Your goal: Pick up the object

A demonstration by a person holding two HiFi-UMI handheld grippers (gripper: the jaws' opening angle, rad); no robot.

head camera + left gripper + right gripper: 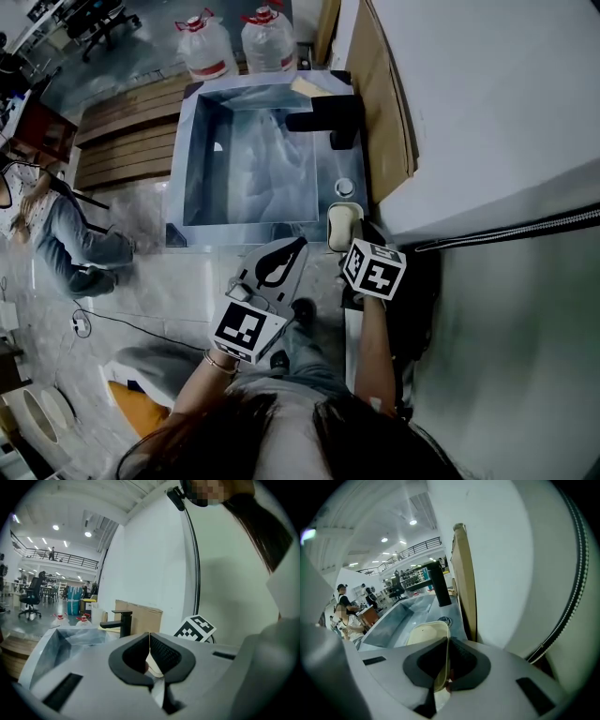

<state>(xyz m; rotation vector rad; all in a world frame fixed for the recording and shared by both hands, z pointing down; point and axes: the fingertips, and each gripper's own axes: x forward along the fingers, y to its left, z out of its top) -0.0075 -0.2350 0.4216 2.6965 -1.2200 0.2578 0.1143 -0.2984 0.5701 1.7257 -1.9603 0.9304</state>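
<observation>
A cream oval dish (343, 225) lies on the right deck of a steel sink (202, 159), in front of the round drain knob and the black faucet (326, 117). My right gripper (354, 238) is at the dish's near end. In the right gripper view it (446, 642) is shut on the dish's rim (425, 633), which runs up between the pads. My left gripper (296, 246) hovers just left of the dish, over the sink's front edge. Its jaws (149, 637) are shut with nothing held.
A cardboard sheet (384, 103) leans on the white wall right of the sink. A black cable (525, 230) hangs along that wall. Two water bottles (208, 42) and a wooden pallet (122, 131) lie beyond the sink. A person (75, 239) sits at the left.
</observation>
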